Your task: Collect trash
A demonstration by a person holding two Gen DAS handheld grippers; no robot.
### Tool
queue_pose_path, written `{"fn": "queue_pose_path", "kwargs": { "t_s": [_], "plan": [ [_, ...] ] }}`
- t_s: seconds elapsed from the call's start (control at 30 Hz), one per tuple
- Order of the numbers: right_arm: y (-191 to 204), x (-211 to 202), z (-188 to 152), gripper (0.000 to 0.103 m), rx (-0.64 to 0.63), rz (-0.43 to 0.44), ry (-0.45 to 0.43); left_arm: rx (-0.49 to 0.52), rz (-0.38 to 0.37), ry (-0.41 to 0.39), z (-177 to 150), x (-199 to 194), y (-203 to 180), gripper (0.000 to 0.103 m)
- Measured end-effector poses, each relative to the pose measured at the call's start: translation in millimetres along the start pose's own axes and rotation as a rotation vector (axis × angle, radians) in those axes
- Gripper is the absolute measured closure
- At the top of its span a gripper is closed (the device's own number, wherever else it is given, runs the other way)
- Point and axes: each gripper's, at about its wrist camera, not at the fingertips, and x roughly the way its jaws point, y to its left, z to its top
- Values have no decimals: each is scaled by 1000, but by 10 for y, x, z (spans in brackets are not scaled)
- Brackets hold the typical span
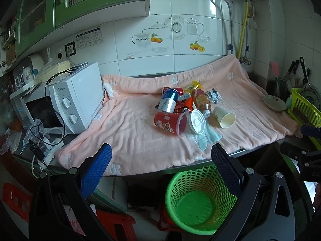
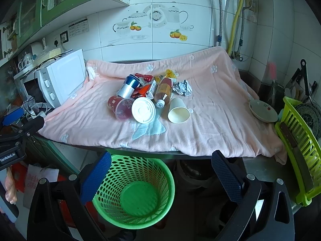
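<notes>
Kitchen table (image 2: pixel 260 166), draped in pink cloth (image 2: pixel 210 128), bears heaped trash (image 2: pixel 148 94); a green perforated plastic bin (image 2: pixel 134 192) waits below its edge. Left tongs (image 1: pixel 161 160) and right tongs (image 2: pixel 161 161) hover spread, empty.

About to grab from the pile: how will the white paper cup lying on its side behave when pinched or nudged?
The white paper cup looks empty, so probably very light. Thin walls would likely crush under a firm pinch. On its side on the pink blanket, it may roll in an arc if nudged, though the soft cloth should slow it.

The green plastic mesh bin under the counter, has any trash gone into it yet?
No, the green plastic mesh bin shows only its bare bottom, with nothing lying inside.
</notes>
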Motion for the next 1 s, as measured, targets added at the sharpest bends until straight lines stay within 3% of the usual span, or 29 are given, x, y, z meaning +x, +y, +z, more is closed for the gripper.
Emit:
{"fn": "queue_pose_path", "kwargs": {
  "t_s": [1.0],
  "plan": [
    [3, 92, 58, 6, -9, 16, -6, -16, -4, 10, 48, 108, 19, 5]
  ]
}}
